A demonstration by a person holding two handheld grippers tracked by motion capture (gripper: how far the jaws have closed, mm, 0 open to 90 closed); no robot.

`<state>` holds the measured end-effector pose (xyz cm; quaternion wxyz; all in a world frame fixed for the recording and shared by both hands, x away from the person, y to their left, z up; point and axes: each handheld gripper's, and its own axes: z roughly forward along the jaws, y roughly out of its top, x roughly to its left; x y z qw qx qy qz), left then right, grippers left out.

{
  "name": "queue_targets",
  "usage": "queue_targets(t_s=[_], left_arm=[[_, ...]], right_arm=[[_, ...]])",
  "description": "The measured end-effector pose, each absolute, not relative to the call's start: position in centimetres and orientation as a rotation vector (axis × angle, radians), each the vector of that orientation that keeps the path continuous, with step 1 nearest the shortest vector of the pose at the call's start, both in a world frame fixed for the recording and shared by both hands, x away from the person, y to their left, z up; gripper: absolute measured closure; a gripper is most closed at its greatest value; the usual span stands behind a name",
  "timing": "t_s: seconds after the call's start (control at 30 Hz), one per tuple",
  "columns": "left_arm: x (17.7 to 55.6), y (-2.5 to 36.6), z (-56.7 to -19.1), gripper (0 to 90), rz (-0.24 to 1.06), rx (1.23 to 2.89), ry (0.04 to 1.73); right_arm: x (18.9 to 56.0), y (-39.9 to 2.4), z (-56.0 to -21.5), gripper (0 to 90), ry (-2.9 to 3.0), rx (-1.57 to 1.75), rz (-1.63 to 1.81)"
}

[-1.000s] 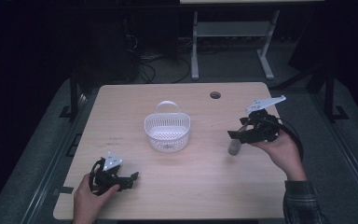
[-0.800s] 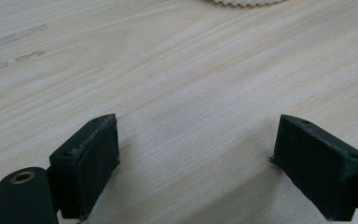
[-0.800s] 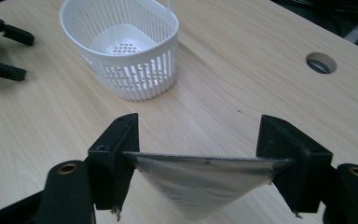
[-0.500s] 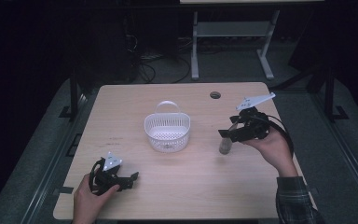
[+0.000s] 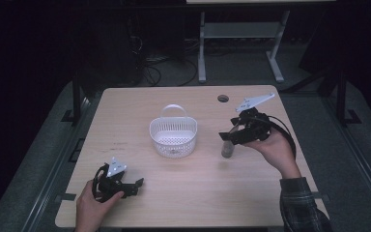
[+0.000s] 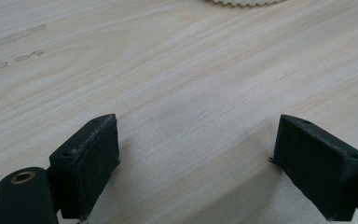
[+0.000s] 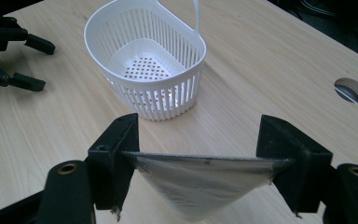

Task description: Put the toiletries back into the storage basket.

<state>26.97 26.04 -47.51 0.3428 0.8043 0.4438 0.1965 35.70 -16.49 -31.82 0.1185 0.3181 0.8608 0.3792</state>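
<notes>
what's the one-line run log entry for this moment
right gripper: shut on silvery pouch, above table | left gripper: open, nothing between | basket: upright, nothing inside

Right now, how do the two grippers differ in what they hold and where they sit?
The right gripper is shut on a grey pouch, raised off the table right of the white basket. The left gripper has open jaws with nothing between them, only bare wood, and sits low at the table's near left corner. Both are black, hand-held, and carry a grey three-cornered plate.
</notes>
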Motion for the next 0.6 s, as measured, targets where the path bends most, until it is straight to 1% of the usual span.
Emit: queue_targets(t_s=[0.6], left_arm=[[27.0,26.0,-47.5,12.9,0.511,2.09,1.152]], right_arm=[[36.4,-14.3,-30.7,30.0,2.538,0.879,1.115]])
